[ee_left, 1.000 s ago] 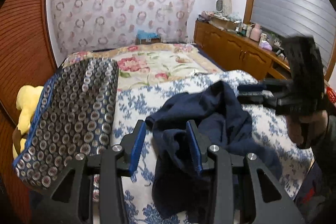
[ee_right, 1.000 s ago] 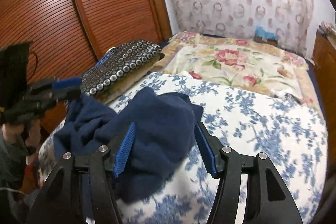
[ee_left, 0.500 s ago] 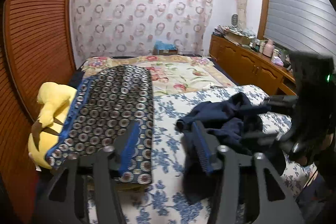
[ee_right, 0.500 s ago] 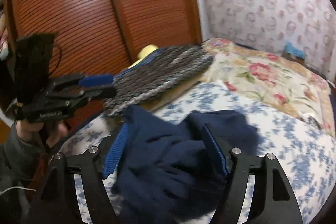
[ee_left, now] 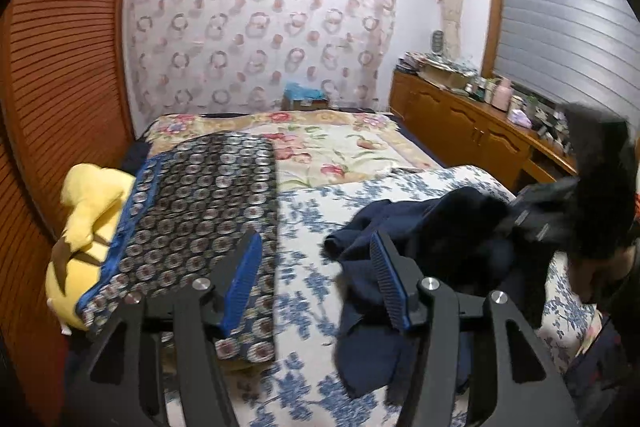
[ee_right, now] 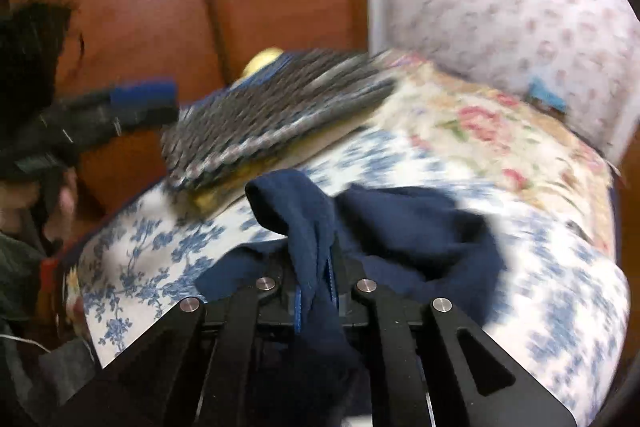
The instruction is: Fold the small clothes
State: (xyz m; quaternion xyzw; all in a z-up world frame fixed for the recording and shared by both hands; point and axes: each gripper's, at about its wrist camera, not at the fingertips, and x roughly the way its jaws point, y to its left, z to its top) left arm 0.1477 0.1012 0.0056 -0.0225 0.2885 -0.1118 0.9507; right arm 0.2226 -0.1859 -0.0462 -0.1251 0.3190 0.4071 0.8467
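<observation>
Garment (ee_right: 400, 227), navy, crumpled on the floral quilt (ee_right: 160, 247): my right gripper (ee_right: 318, 291) has just snapped shut on a fold, my left gripper (ee_left: 316, 279) stays apart and empty, so spreading can begin.

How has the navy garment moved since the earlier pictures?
Yes. The navy garment has bunched up from the floral quilt into the right gripper, whose jaws just closed on it.

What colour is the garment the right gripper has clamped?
Plain dark navy garment, pinched in the right gripper; clearest in the right wrist view.
</observation>
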